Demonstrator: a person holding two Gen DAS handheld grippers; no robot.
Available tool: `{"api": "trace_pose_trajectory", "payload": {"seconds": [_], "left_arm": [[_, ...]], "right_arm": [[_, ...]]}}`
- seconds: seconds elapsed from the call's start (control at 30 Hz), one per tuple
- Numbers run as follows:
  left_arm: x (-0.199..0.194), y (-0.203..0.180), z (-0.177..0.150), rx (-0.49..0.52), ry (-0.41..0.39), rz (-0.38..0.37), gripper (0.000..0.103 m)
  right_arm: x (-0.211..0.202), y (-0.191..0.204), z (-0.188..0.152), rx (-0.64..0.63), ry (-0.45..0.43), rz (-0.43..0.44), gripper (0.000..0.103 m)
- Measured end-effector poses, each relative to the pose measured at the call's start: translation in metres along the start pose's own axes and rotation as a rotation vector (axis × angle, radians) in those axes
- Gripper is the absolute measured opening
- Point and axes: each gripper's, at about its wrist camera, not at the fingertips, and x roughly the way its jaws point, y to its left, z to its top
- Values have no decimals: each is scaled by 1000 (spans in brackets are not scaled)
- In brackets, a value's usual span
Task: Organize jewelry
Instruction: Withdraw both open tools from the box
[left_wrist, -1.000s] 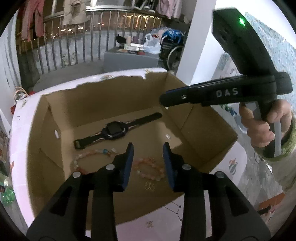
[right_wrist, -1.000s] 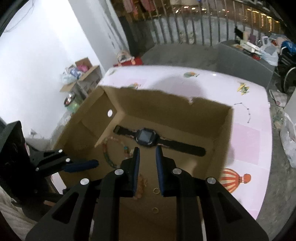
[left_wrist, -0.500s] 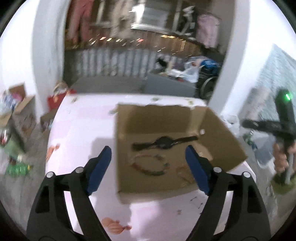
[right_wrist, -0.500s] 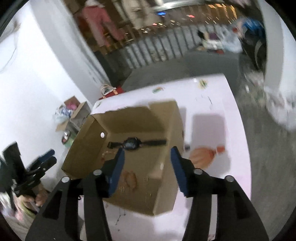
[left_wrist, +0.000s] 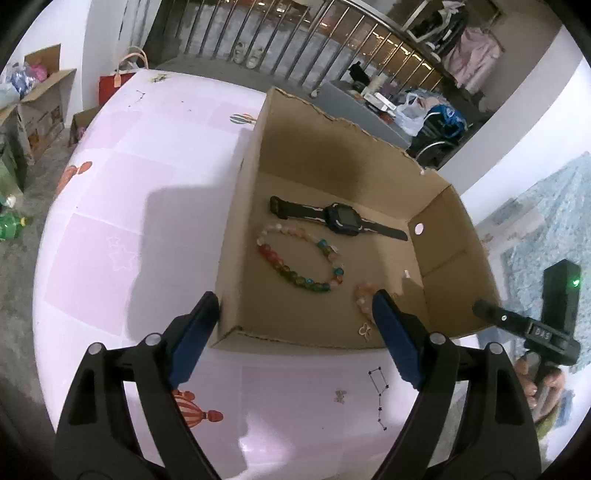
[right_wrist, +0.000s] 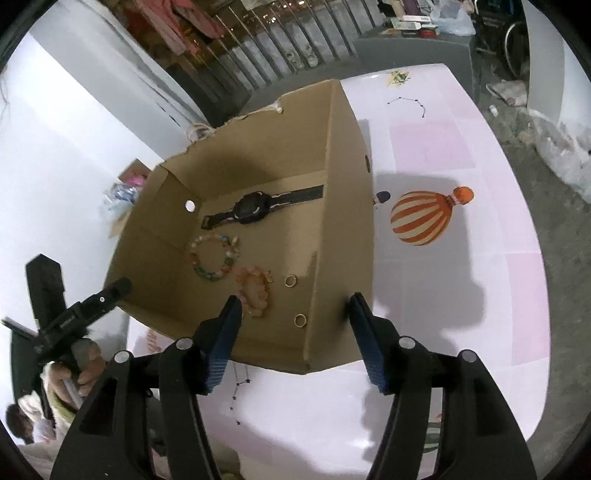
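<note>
An open cardboard box (left_wrist: 439, 258) stands on the pink table. On its floor lie a black watch (left_wrist: 338, 218), a multicolour bead bracelet (left_wrist: 299, 258), a pink bead bracelet (right_wrist: 255, 291) and two gold rings (right_wrist: 290, 280). A small gold earring (left_wrist: 365, 328) lies by the near wall. My left gripper (left_wrist: 295, 301) is open wide above the box's near left corner and grips nothing. My right gripper (right_wrist: 295, 301) hangs above the near right corner; its jaws are opening and the pads press on nothing. Each gripper shows in the other's view: the right gripper (left_wrist: 517, 321) and the left gripper (right_wrist: 96, 299).
The table (left_wrist: 129, 229) carries a pink cloth with a hot-air balloon print (right_wrist: 424, 218). Cardboard boxes (left_wrist: 40, 99) and bags stand on the floor at the left. A metal railing (left_wrist: 280, 40) and a grey cabinet (left_wrist: 369, 107) lie behind the table.
Both grippers have drawn back from low over the jewelry to the box's near edge. Both pairs of jaws have gone from nearly shut to wide apart. Both wrists have rolled.
</note>
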Motion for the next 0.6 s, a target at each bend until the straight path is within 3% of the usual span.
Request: {"api": "trace_pose_trajectory", "payload": {"seconds": [0.2, 0.6], "left_arm": [[-4, -8, -7, -17, -3, 25, 81], [-18, -5, -25, -22, -24, -15, 81]], "right_arm": [[-6, 9, -2, -11, 1, -24, 60], [-15, 6, -15, -17, -34, -42, 60]]}}
